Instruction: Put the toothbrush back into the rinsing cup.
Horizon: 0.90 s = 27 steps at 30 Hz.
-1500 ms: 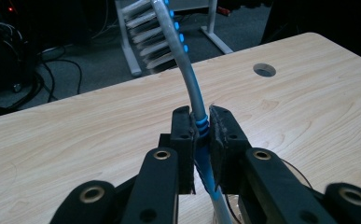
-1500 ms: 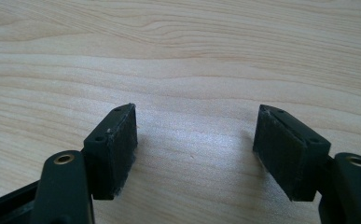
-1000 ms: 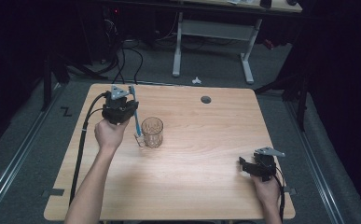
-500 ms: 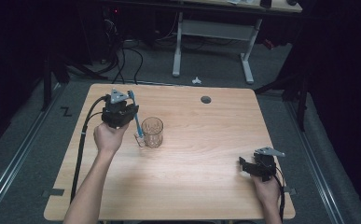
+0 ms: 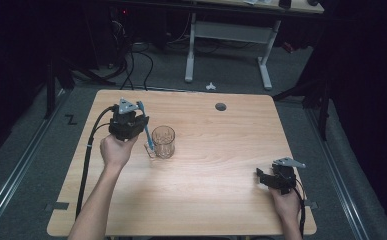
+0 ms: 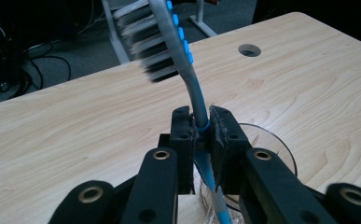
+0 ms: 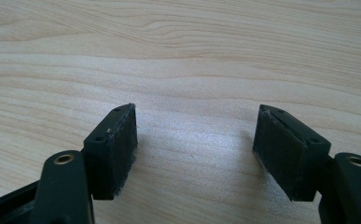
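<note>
Item: my left tongs, left of centre in the high view, clamped on the neck of a blue-and-grey toothbrush. In the left tongs view the pads press the toothbrush from both sides; its bristled head rises to the upper middle of the frame and its handle runs down toward the bottom edge.

Item: clear glass cup, upright on the desk, just right of the toothbrush's lower end. In the left tongs view its rim shows behind the tongs; whether the handle tip is inside it I cannot tell.

Item: my right tongs, lower right of the high view, standing apart with nothing between them, low over bare wood.
</note>
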Motion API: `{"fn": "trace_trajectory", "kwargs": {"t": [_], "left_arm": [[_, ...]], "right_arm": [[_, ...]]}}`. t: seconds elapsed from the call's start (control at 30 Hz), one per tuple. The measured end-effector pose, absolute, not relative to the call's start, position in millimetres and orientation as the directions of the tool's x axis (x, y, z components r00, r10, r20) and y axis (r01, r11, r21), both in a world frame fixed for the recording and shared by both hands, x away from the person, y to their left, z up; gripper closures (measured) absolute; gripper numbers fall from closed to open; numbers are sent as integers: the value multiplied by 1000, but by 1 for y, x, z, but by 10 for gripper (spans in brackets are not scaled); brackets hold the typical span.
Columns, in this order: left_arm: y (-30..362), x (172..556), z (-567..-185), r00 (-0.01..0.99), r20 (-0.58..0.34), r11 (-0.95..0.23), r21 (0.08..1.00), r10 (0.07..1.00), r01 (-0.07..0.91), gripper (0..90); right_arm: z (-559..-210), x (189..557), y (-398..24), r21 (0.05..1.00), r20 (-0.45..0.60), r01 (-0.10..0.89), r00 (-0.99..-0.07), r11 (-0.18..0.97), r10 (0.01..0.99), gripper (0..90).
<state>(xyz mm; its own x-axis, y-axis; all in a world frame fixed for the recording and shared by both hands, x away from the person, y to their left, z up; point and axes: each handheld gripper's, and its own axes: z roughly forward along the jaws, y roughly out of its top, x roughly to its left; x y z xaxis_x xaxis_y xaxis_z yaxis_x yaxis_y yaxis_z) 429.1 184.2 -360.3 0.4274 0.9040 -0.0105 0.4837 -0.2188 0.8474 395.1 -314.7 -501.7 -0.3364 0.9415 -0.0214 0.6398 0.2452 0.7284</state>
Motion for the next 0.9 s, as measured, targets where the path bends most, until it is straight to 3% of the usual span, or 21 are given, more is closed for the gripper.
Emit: {"fn": "trace_trajectory", "kwargs": {"t": [0.9], "left_arm": [[181,418,-367,439,31,-259,843,898,471,801]], "right_arm": [[-502,395,-315,728,-21,640,-337,245,941,305]]}}
